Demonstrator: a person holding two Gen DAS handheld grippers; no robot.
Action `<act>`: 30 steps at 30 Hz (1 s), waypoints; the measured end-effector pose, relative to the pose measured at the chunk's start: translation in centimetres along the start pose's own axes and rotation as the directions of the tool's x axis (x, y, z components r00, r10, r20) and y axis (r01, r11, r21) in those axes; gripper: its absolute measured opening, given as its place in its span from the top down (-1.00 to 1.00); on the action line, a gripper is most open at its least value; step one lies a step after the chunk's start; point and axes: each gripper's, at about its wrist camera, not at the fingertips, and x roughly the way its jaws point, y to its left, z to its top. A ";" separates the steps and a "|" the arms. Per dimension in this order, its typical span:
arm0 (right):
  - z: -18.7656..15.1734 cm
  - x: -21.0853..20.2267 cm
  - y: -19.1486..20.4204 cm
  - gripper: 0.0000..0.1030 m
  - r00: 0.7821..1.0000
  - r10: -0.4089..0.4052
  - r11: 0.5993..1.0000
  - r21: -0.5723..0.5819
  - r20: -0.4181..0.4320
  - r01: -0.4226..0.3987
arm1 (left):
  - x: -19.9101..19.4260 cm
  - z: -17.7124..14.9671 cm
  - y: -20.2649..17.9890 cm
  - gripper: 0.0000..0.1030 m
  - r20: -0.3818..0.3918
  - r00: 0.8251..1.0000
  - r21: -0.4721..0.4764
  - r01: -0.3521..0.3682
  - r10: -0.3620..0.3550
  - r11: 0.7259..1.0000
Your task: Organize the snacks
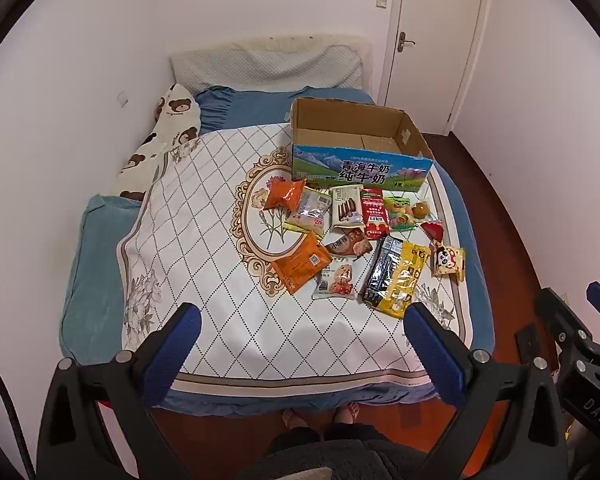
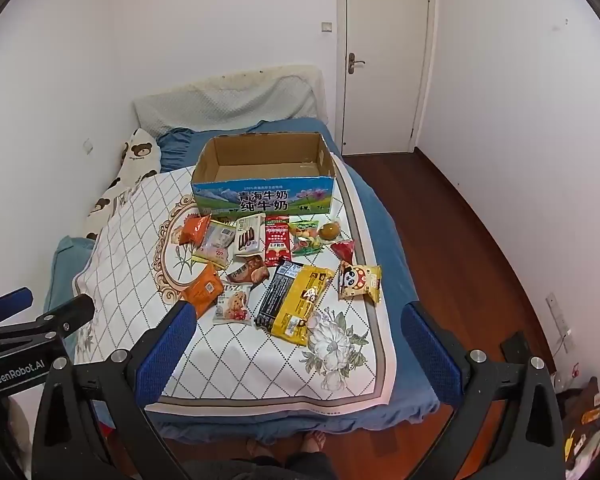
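Two wrist views, high at bed [image 1: 100, 264] foot, tilted down.

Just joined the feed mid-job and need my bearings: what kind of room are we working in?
Most likely a small bedroom. A bed with a blue sheet fills most of the floor, a pillow leans against the wall at its head, and a closed white door stands in the corner. The snacks and the open cardboard box sit on the bed.
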 end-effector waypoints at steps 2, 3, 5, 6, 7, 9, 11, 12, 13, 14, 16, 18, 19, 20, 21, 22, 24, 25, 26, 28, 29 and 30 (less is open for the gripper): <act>0.0 0.0 0.1 -1.00 1.000 -0.005 1.000 -0.005 -0.002 0.005 | 0.0 0.0 0.0 -1.00 0.001 1.000 0.001 -0.005 0.005 1.000; 0.1 -0.1 0.2 -1.00 1.000 -0.006 1.000 -0.006 -0.001 0.006 | -0.1 -0.1 0.0 -1.00 0.002 1.000 0.002 -0.005 0.005 1.000; 0.1 -0.1 0.2 -1.00 1.000 -0.002 1.000 -0.004 0.000 0.002 | -0.2 -0.1 0.1 -1.00 0.002 1.000 0.005 -0.005 0.005 1.000; 0.1 -0.1 0.2 -1.00 1.000 0.000 1.000 -0.002 -0.002 0.000 | -0.2 0.0 0.2 -1.00 -0.002 1.000 0.000 -0.005 0.005 1.000; 0.1 -0.1 0.3 -1.00 1.000 0.001 1.000 -0.001 -0.005 -0.001 | -0.2 0.0 0.2 -1.00 -0.002 1.000 -0.001 -0.005 0.005 1.000; 0.1 -0.1 0.4 -1.00 1.000 0.002 1.000 0.001 -0.006 -0.002 | -0.1 0.0 0.2 -1.00 -0.004 1.000 -0.001 -0.004 0.004 1.000; 0.2 -0.2 0.8 -1.00 1.000 0.003 1.000 0.001 -0.008 -0.003 | -0.1 0.0 0.1 -1.00 -0.005 1.000 -0.002 -0.007 0.007 1.000; 0.2 -0.2 0.8 -1.00 1.000 0.003 1.000 0.001 -0.009 -0.003 | -0.2 0.0 0.2 -1.00 -0.005 1.000 -0.003 -0.004 0.004 1.000; 0.1 -0.3 0.7 -1.00 1.000 0.002 1.000 0.002 -0.008 -0.002 | -0.2 0.0 0.1 -1.00 -0.005 1.000 -0.003 -0.004 0.004 1.000; 0.1 -0.2 0.7 -1.00 1.000 0.000 1.000 -0.004 -0.007 0.000 | -0.2 0.0 0.1 -1.00 -0.004 1.000 -0.002 -0.005 0.005 1.000; 0.1 0.0 0.4 -1.00 1.000 0.004 1.000 -0.003 -0.006 -0.004 | -0.1 0.0 0.1 -1.00 -0.007 1.000 -0.004 -0.005 0.005 1.000; 0.1 0.0 0.4 -1.00 1.000 0.004 1.000 -0.003 -0.006 -0.004 | 0.0 -0.1 0.0 -1.00 -0.008 1.000 -0.003 -0.007 0.006 1.000; 0.2 0.0 0.4 -1.00 1.000 0.005 1.000 -0.007 -0.006 -0.005 | 0.0 -0.1 0.0 -1.00 -0.007 1.000 -0.003 -0.007 0.007 1.000; 0.1 0.0 0.3 -1.00 1.000 0.008 1.000 -0.006 -0.007 -0.008 | 0.2 -0.1 0.1 -1.00 -0.007 1.000 -0.002 -0.006 0.006 1.000; 0.1 0.0 0.4 -1.00 1.000 0.007 1.000 -0.005 -0.007 -0.007 | 0.1 -0.4 0.3 -1.00 -0.007 1.000 -0.004 -0.006 0.006 1.000; 0.1 0.0 0.4 -1.00 1.000 0.006 1.000 -0.008 -0.007 -0.006 | 0.1 -0.4 0.3 -1.00 -0.006 1.000 -0.003 -0.006 0.006 1.000; 0.0 0.1 0.4 -1.00 1.000 0.008 1.000 -0.005 -0.006 -0.008 | -0.3 0.0 0.4 -1.00 -0.007 1.000 -0.005 -0.006 0.006 1.000; 0.2 0.1 0.5 -1.00 1.000 0.006 1.000 -0.007 -0.006 -0.006 | -0.3 0.0 0.4 -1.00 -0.008 1.000 -0.005 -0.005 0.005 1.000; 0.2 0.1 0.4 -1.00 1.000 0.009 1.000 -0.006 -0.006 -0.009 | -0.4 0.0 0.4 -1.00 -0.007 1.000 -0.005 -0.004 0.004 1.000; 0.2 0.0 0.4 -1.00 1.000 0.009 1.000 -0.006 -0.007 -0.009 | -0.3 0.0 0.3 -1.00 -0.008 1.000 -0.004 -0.007 0.007 1.000; 0.2 0.0 0.3 -1.00 1.000 0.010 1.000 -0.005 -0.007 -0.010 | -0.3 0.0 0.3 -1.00 -0.008 1.000 -0.006 -0.005 0.005 1.000; 0.2 0.0 0.3 -1.00 1.000 0.011 1.000 -0.004 -0.007 -0.011 | -0.3 0.0 0.3 -1.00 -0.007 1.000 -0.007 -0.006 0.006 1.000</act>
